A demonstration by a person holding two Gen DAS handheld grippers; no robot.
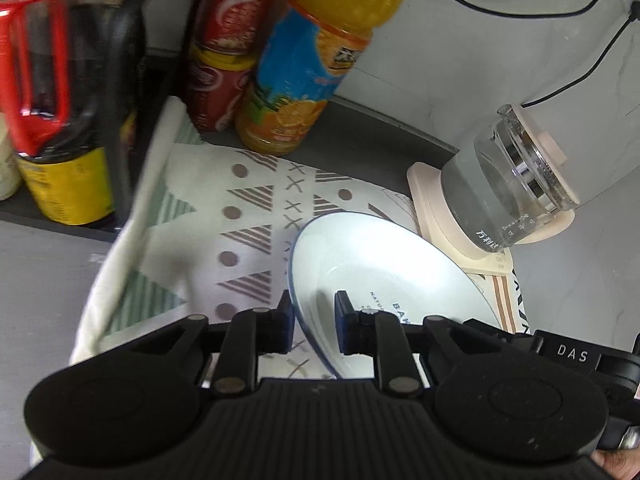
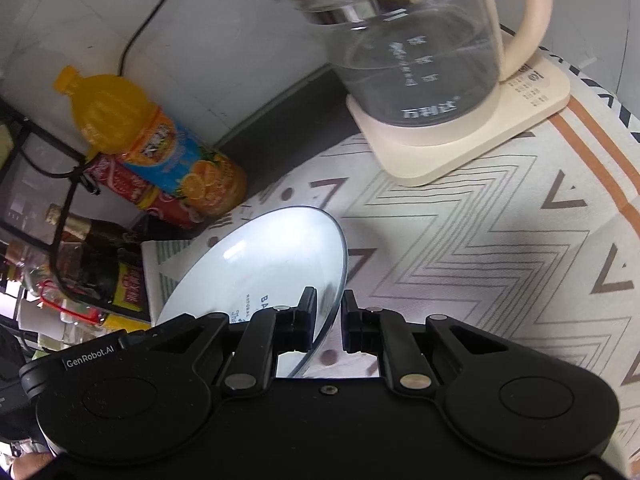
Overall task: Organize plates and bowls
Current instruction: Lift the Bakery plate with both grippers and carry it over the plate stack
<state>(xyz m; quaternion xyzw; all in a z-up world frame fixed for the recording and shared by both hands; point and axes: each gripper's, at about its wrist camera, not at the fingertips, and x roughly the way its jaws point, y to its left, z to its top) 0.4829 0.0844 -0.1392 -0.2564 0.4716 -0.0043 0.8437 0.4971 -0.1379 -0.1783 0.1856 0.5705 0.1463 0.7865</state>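
A white plate [image 1: 380,264] with a thin blue rim and printed lettering hangs tilted above the patterned cloth [image 1: 248,208]. My left gripper [image 1: 314,320] is shut on its left rim, one pad under the edge and one inside the dish. In the right wrist view the same plate [image 2: 272,256] stretches to the left, and my right gripper [image 2: 329,314] is shut on its right rim. The body of each gripper shows at the edge of the other's view. The near part of the plate is hidden behind the gripper bodies.
A glass kettle [image 2: 416,48] on a cream base [image 2: 440,148] stands on the cloth [image 2: 480,240] to the right. An orange juice bottle [image 1: 304,64], red cans [image 1: 228,40] and a dark sauce bottle [image 1: 60,120] with a red handle crowd the back left by a black rack. Cables hang on the wall.
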